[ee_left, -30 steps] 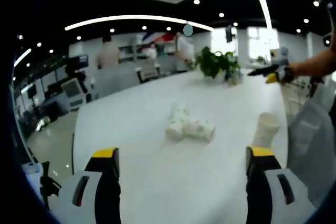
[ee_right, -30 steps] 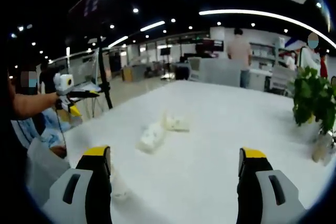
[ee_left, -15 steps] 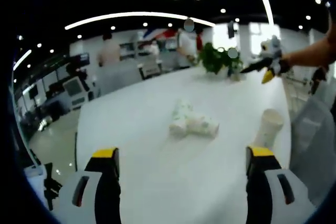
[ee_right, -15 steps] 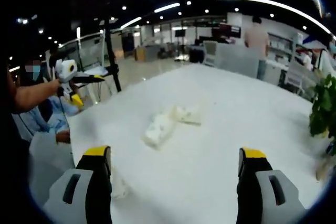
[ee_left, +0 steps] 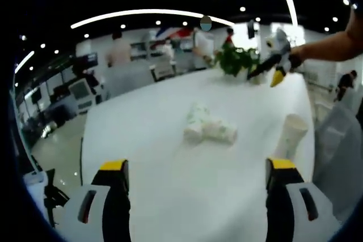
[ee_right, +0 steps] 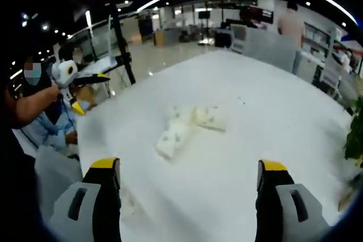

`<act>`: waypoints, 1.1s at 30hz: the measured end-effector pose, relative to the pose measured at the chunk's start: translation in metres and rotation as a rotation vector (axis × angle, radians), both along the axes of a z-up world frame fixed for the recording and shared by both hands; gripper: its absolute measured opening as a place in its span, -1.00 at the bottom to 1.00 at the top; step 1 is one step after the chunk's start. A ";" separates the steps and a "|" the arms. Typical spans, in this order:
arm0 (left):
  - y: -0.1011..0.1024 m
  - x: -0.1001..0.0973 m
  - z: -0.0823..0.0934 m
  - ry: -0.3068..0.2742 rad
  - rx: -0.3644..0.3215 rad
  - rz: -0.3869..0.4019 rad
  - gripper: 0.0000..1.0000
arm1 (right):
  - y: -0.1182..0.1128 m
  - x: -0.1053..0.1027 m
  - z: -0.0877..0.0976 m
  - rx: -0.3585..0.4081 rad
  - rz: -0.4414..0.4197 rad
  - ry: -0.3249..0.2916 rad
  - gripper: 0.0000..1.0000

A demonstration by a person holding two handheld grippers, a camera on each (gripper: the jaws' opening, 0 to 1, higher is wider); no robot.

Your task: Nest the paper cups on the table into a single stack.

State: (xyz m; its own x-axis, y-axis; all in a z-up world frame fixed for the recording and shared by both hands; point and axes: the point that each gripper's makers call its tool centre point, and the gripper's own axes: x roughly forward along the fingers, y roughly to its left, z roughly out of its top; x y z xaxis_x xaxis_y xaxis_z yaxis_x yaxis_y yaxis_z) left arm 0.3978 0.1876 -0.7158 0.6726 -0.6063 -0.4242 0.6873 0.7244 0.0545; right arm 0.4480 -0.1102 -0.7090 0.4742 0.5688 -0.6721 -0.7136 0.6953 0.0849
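Two patterned paper cups (ee_left: pixel 207 130) lie on their sides, touching, in the middle of the white table (ee_left: pixel 147 140). A plain white cup (ee_left: pixel 289 135) stands upright to their right, near the table's edge. My left gripper (ee_left: pixel 196 175) hovers short of the lying cups, jaws wide apart with nothing between them. Far right, above the table's back end, my right gripper (ee_left: pixel 274 65) is held out by an arm. In the right gripper view the same lying cups (ee_right: pixel 187 127) sit ahead of my open right gripper (ee_right: pixel 187 175), and the left gripper (ee_right: pixel 72 81) shows at the left.
A potted plant (ee_left: pixel 237 60) stands at the table's far end. A pale plastic bag (ee_left: pixel 340 140) hangs off the right edge. A seated person (ee_right: pixel 54 131) and a black tripod (ee_right: pixel 122 43) are beyond the table's left side. People stand among desks behind.
The right gripper has swung in over the table toward the plant, and its view now looks down closer on the lying cups. The cups have not moved.
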 end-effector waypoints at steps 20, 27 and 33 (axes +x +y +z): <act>0.008 0.004 -0.014 0.037 0.004 0.031 0.97 | 0.046 0.023 -0.019 -0.098 0.058 0.171 0.94; 0.008 0.005 -0.012 0.022 -0.011 0.024 0.97 | 0.054 0.029 -0.026 -0.118 0.017 0.241 1.00; 0.009 0.006 -0.015 0.020 -0.029 0.028 0.97 | 0.066 0.031 -0.033 -0.143 0.025 0.261 0.98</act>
